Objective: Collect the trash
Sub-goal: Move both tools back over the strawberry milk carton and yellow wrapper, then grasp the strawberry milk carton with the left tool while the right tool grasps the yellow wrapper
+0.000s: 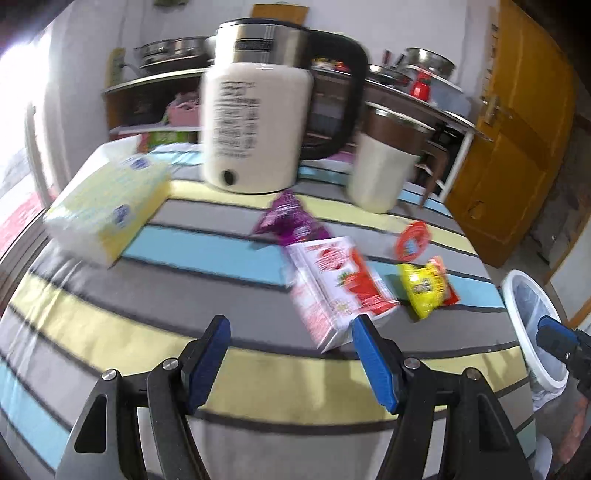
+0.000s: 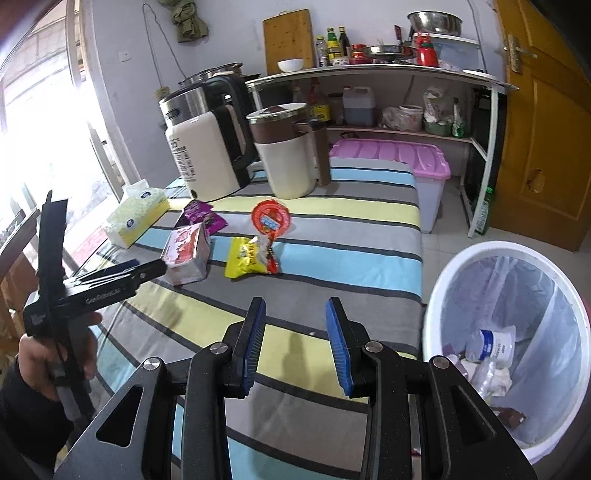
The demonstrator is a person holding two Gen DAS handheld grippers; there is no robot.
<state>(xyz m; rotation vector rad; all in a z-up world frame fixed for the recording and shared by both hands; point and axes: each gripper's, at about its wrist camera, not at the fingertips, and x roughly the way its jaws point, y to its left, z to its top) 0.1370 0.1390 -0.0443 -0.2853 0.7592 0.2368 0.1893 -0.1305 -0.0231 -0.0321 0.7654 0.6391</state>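
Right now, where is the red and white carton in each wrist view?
Left wrist: red and white carton lies centre-right, just beyond the open left gripper.
Right wrist: carton lies left of centre, by the left gripper's tip.
Shared landmark: yellow snack packet, beside the carton.

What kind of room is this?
Most likely a home kitchen: an electric kettle on the striped table, sauce bottles and a steel bowl on the shelf behind.

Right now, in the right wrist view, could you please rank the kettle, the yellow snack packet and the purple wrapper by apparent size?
1. Kettle, clearly largest, though farthest.
2. Yellow snack packet.
3. Purple wrapper; it lies slightly farther away and is partly hidden, so its true size is uncertain.
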